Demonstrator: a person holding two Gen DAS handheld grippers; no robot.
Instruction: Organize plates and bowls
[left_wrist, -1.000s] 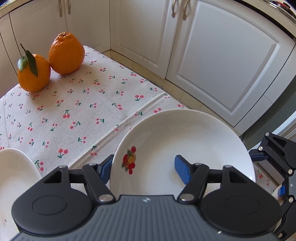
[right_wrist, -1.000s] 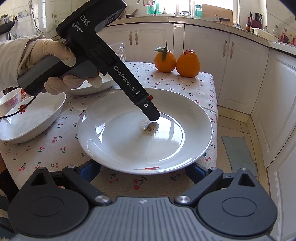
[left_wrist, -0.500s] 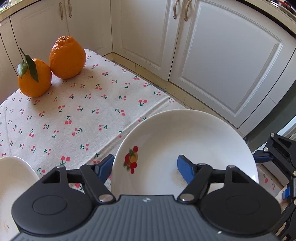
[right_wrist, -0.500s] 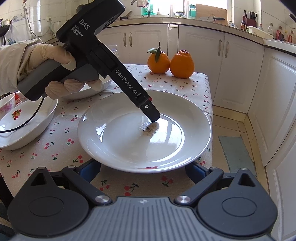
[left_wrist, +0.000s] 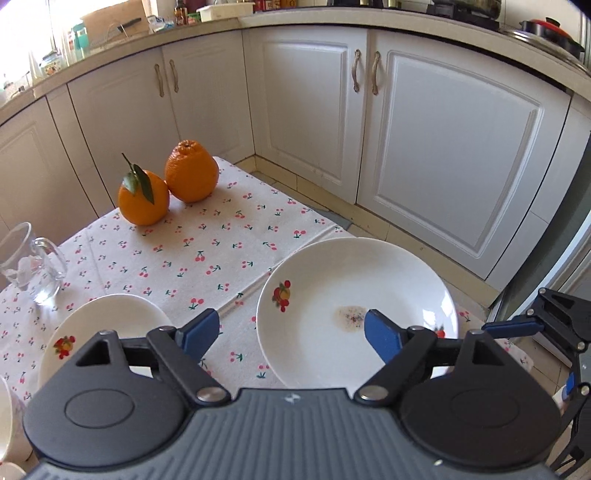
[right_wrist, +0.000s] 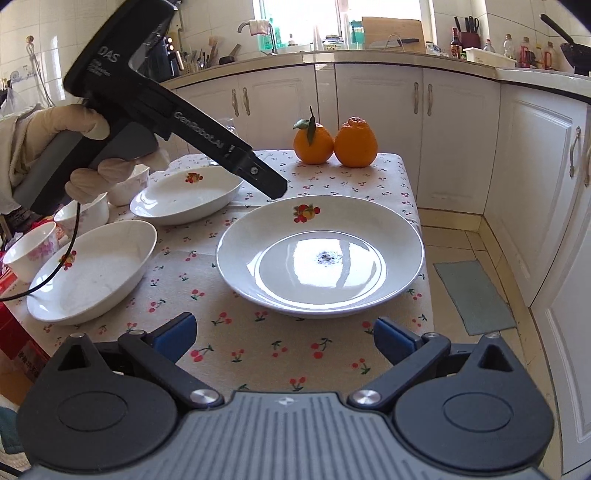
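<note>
A large white plate (right_wrist: 321, 258) with a fruit motif and a dark smear in its middle lies flat on the cherry-print tablecloth (right_wrist: 258, 343). In the left wrist view the same plate (left_wrist: 354, 310) sits lower right. My left gripper (left_wrist: 291, 336) hovers above its left rim, jaws opening and gripping nothing. From the right wrist view, the left gripper (right_wrist: 273, 188), in a gloved hand (right_wrist: 85, 147), hangs over the plate's far rim. My right gripper (right_wrist: 283, 336) stands apart from the near rim, jaws opening and empty.
Two deep white plates (right_wrist: 184, 199) (right_wrist: 92, 273) and small flowered bowls (right_wrist: 33, 251) stand left of the large plate. Two oranges (right_wrist: 334, 142) sit at the table's far end and a glass mug (left_wrist: 29, 262) at the left. The table's right edge drops to the tiled floor.
The left gripper has lifted off the large plate and pulled back, its jaws spreading. The right gripper has drawn back from the plate's near rim.
</note>
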